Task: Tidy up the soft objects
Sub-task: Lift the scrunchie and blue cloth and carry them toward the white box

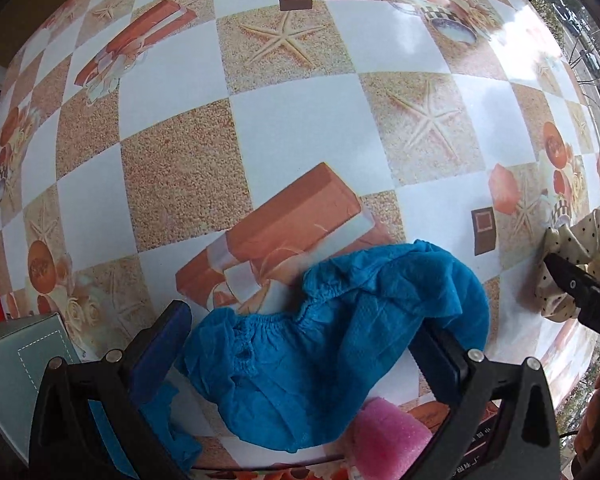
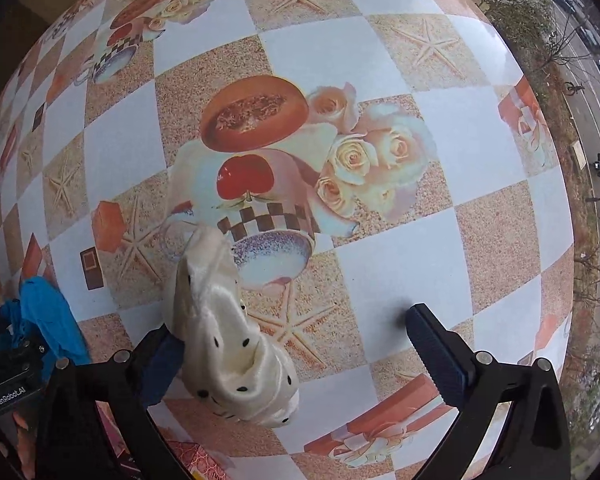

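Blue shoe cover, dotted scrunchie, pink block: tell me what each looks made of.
Blue shoe cover: thin non-woven fabric, matte, with a dimpled emboss and a gathered elastic hem.
Dotted scrunchie: cream satin or velvet-like cloth with a soft sheen, black dots and loose folds.
Pink block: probably foam sponge, with a matte, grainy, porous-looking surface.

Checkered tablecloth (image 1: 292, 128) printed with starfish; grey box (image 1: 16, 364) at its edge

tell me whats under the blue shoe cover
The blue shoe cover lies on the patterned tablecloth, overlapping a pink sponge at its near edge. Anything else beneath is hidden.
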The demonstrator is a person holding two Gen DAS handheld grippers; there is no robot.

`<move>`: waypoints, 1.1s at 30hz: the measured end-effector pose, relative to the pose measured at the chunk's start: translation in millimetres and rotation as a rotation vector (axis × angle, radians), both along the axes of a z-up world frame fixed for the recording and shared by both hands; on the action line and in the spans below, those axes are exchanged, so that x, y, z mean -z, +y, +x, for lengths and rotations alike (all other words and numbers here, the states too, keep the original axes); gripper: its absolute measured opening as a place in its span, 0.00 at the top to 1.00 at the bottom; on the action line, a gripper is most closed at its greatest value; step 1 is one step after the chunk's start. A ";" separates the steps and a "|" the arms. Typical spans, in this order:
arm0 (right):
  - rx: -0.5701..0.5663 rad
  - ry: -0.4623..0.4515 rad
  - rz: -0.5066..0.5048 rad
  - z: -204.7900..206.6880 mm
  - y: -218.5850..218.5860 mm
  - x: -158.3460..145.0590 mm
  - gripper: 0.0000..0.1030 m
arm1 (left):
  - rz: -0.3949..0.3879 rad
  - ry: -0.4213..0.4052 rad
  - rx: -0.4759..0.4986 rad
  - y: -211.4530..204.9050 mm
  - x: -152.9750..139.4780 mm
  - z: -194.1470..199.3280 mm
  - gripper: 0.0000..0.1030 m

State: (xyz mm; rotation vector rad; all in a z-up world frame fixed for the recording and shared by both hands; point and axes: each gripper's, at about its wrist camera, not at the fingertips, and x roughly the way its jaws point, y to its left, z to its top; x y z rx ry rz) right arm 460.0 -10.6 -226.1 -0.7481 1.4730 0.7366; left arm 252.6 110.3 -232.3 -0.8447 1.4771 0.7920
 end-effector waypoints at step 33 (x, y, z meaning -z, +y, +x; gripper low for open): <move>0.084 0.122 0.275 -53.7 -75.7 -135.1 0.79 | 0.151 -0.127 0.190 -73.0 -126.3 -44.8 0.76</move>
